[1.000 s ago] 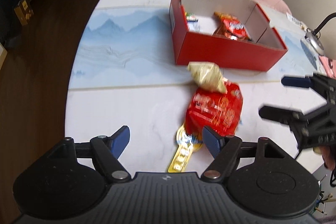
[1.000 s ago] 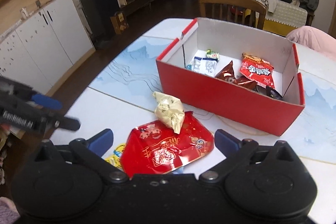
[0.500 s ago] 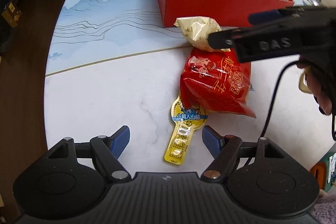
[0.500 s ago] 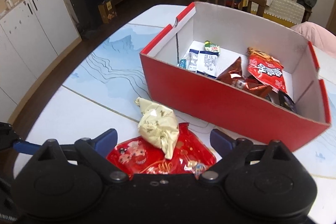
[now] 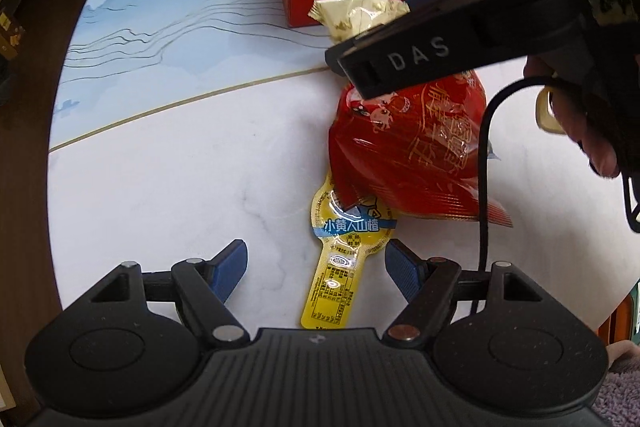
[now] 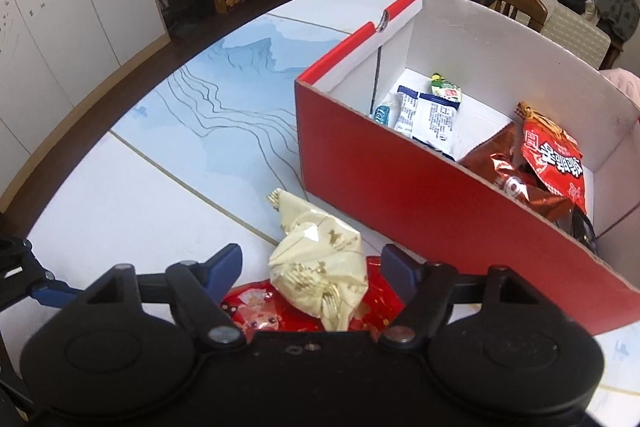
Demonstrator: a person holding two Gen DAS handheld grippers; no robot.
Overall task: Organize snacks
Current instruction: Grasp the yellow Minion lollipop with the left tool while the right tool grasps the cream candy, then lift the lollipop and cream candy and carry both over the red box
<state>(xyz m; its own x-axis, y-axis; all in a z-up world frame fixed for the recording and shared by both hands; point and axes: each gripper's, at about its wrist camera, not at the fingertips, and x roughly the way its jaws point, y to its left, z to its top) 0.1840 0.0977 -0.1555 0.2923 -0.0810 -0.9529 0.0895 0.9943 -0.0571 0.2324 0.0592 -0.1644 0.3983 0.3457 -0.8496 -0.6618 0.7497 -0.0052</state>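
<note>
Gold-wrapped snack [image 6: 318, 277] sits between the closing, not-yet-touching jaws of the right hand-held gripper [image 6: 312, 267].

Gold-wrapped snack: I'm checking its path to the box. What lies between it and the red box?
Nothing: bare tabletop separates the gold-wrapped snack from the red box, clearest in the right wrist view.

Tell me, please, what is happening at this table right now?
A person is sorting snacks into the red box with tongs in each hand. The right tongs are closing around the gold-wrapped snack, which lies on the red snack bag; the pads have not yet pressed it. The left tongs hang open over the yellow hawthorn snack pack on the table.
</note>
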